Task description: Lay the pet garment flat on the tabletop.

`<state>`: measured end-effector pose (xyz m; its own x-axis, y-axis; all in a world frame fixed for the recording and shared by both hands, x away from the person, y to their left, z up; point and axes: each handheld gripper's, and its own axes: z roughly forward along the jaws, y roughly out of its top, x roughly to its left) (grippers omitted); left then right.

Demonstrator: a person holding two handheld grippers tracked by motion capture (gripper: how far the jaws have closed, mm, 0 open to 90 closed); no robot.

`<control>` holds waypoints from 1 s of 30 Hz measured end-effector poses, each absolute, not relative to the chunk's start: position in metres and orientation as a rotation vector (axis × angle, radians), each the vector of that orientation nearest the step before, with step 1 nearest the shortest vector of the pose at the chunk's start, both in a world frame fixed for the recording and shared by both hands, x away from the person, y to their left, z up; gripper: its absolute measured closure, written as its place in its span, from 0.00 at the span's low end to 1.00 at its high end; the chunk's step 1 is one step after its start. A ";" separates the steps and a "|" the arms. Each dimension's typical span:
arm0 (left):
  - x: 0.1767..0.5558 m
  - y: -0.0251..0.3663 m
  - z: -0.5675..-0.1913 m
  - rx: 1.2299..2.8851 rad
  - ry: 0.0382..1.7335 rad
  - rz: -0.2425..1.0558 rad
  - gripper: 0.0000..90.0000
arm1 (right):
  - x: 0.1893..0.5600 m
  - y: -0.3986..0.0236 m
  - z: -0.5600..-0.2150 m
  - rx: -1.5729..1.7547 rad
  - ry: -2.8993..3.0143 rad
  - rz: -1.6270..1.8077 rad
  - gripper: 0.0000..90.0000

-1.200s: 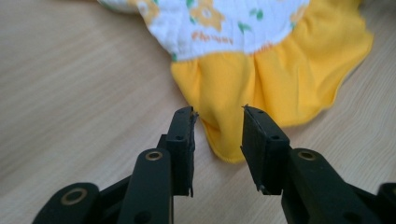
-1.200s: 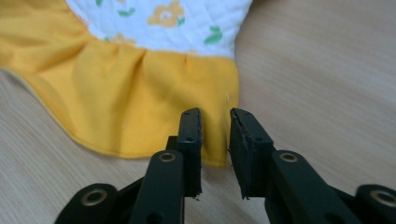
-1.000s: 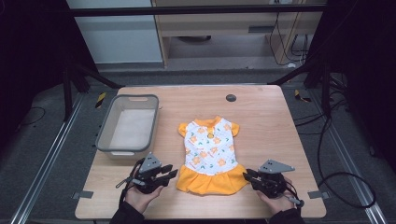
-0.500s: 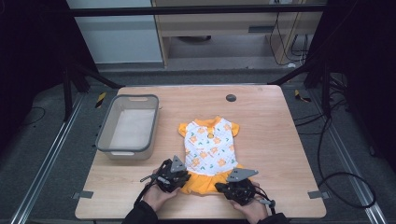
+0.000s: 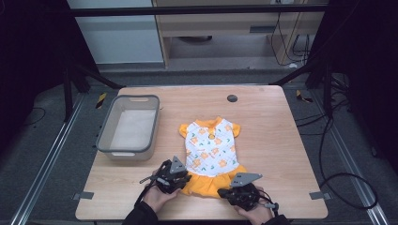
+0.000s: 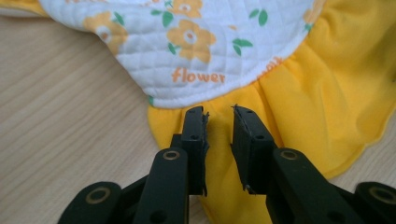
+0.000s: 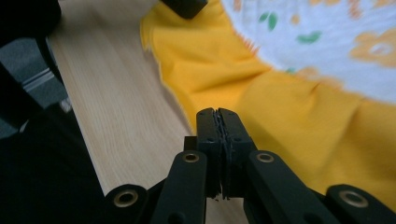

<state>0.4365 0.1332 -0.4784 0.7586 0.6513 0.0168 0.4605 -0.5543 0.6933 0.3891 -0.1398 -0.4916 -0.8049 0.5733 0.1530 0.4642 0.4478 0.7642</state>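
Left tool [image 6: 218, 135] narrowly parted, right tool [image 7: 217, 140] pressed together over the dress [image 5: 210, 150] hem at lower centre: bite deep, lift evenly.

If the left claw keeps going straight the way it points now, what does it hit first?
Most likely the yellow skirt of the little dress: the left claw is open just over that fabric, the white flowered top lying beyond.

even overhead light falls on my table [image 5: 281, 122], bright against dark surroundings, with soft shadows and no glare. my close views stay sharp near the jaws, but the dress [image 7: 299, 93] blurs farther off.
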 end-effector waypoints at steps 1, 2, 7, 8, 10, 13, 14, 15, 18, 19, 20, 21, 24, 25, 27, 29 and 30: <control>0.439 0.135 -0.474 2.241 0.830 0.370 0.81 | 0.391 -0.143 -0.488 0.925 2.538 1.304 0.99; 0.443 0.136 -0.469 2.223 0.836 0.378 0.81 | 0.394 -0.147 -0.483 0.928 2.504 1.310 0.99; 0.473 0.129 -0.456 2.148 0.888 0.420 0.80 | 0.426 -0.166 -0.469 1.023 2.352 1.304 1.00; 0.479 0.126 -0.456 2.144 0.895 0.425 0.80 | 0.436 -0.168 -0.469 1.055 2.323 1.305 1.00; 0.494 0.117 -0.459 2.147 0.919 0.432 0.80 | 0.454 -0.168 -0.471 1.091 2.290 1.278 1.00; 0.510 0.109 -0.472 2.157 0.965 0.421 0.80 | 0.476 -0.166 -0.476 1.135 2.254 1.237 1.00; 0.512 0.108 -0.475 2.167 0.974 0.413 0.80 | 0.485 -0.165 -0.480 1.146 2.233 1.226 1.00; 0.515 0.108 -0.480 2.177 0.987 0.406 0.80 | 0.490 -0.164 -0.482 1.162 2.231 1.218 1.00; 0.519 0.111 -0.490 2.198 0.998 0.391 0.79 | 0.504 -0.162 -0.495 1.191 2.242 1.159 1.00; 0.519 0.113 -0.492 2.199 1.002 0.389 0.79 | 0.506 -0.161 -0.501 1.208 2.259 1.129 1.00; 0.519 0.114 -0.493 2.203 1.001 0.392 0.78 | 0.507 -0.161 -0.505 1.206 2.267 1.098 1.00; 0.520 0.116 -0.493 2.199 0.993 0.387 0.78 | 0.507 -0.162 -0.507 1.206 2.258 1.110 1.00; 0.522 0.115 -0.494 2.196 0.994 0.405 0.78 | 0.506 -0.163 -0.507 1.238 2.256 1.118 1.00; 0.522 0.114 -0.494 2.195 0.991 0.412 0.78 | 0.506 -0.163 -0.506 1.238 2.259 1.107 1.00; 0.523 0.113 -0.495 2.191 0.986 0.418 0.77 | 0.503 -0.162 -0.506 1.240 2.259 1.102 1.00; 0.523 0.113 -0.495 2.185 0.987 0.415 0.76 | 0.501 -0.162 -0.505 1.241 2.261 1.094 1.00; 0.523 0.114 -0.495 2.184 0.989 0.415 0.76 | 0.501 -0.163 -0.505 1.237 2.264 1.093 1.00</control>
